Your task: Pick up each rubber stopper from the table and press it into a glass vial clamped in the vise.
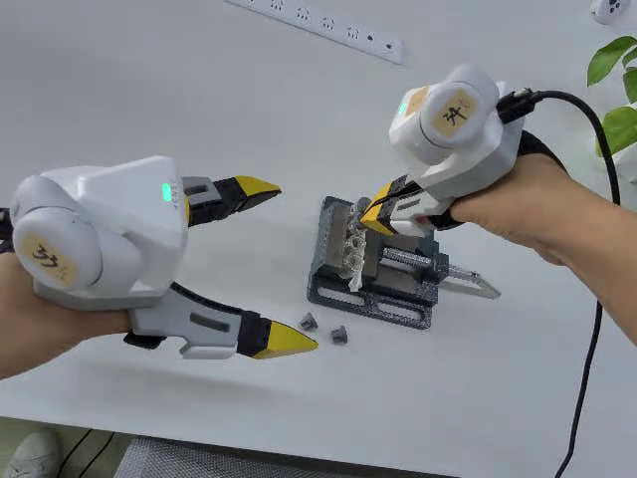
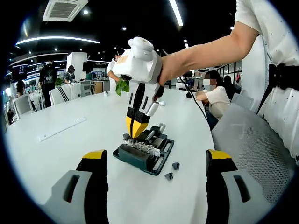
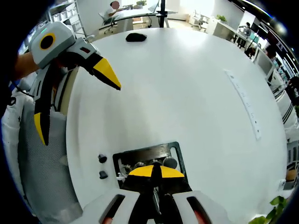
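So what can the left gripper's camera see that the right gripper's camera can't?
Left gripper view: ceiling lights and the whole right gripper, tips together over the vials. Right gripper view: the left gripper from outside, jaws wide open, and a black object far across the table. Both: the vise, two loose stoppers and that table.

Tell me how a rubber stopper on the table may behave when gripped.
The stopper looks small and squat, so it may slip or flip between the left tool's pointed tips. Being rubber, it probably squashes slightly rather than cracks.
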Tool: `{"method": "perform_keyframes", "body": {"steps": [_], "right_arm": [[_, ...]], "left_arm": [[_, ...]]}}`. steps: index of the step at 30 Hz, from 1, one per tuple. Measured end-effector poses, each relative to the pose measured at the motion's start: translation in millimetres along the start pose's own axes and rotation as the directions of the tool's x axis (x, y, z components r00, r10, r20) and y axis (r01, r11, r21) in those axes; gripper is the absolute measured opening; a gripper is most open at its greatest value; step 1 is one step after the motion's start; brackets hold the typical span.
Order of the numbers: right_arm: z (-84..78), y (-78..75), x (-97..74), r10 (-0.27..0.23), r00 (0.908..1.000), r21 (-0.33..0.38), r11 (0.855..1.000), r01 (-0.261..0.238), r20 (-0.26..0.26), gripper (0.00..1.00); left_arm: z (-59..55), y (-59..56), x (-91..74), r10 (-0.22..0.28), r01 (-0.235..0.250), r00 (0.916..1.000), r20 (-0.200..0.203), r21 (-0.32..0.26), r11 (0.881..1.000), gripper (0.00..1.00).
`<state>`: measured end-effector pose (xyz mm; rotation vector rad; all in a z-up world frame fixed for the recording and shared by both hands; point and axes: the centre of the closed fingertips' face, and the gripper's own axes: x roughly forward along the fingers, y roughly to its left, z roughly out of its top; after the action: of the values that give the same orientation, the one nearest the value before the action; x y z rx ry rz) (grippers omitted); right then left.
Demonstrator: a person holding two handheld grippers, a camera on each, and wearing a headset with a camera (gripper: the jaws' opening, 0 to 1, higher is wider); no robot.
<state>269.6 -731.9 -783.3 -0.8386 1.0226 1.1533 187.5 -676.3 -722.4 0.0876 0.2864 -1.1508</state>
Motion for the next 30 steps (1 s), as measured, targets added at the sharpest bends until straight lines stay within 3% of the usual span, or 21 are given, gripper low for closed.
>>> {"method": "perform_keyframes", "body": {"steps": [21,26,27,30], "right_arm": [[-2.5,2.8,0.2,0.002,0.9999,-0.008,1.0,-0.002,-0.017,0.0],[-0.5,6.4,1.2,-0.024,0.9985,-0.046,0.999,0.021,-0.05,0.0],[0.4,4.1,1.3,-0.045,0.9966,-0.107,0.994,0.038,-0.068,0.0],[-0.4,3.2,2.1,-0.047,0.9966,-0.106,0.994,0.039,-0.069,0.0]], "left_arm": [[1.0,-1.6,2.4,-0.001,0.001,1.0,0.001,-0.007,1.0,0.85],[2.7,-0.9,3.2,0.004,-0.004,1.0,0.004,-0.007,1.0,0.85],[3.4,-1.0,3.8,0.003,-0.003,1.0,0.005,-0.006,1.0,0.85],[5.0,-1.8,5.1,-0.001,0.001,1.0,0.004,0.0,1.0,0.85]]}}
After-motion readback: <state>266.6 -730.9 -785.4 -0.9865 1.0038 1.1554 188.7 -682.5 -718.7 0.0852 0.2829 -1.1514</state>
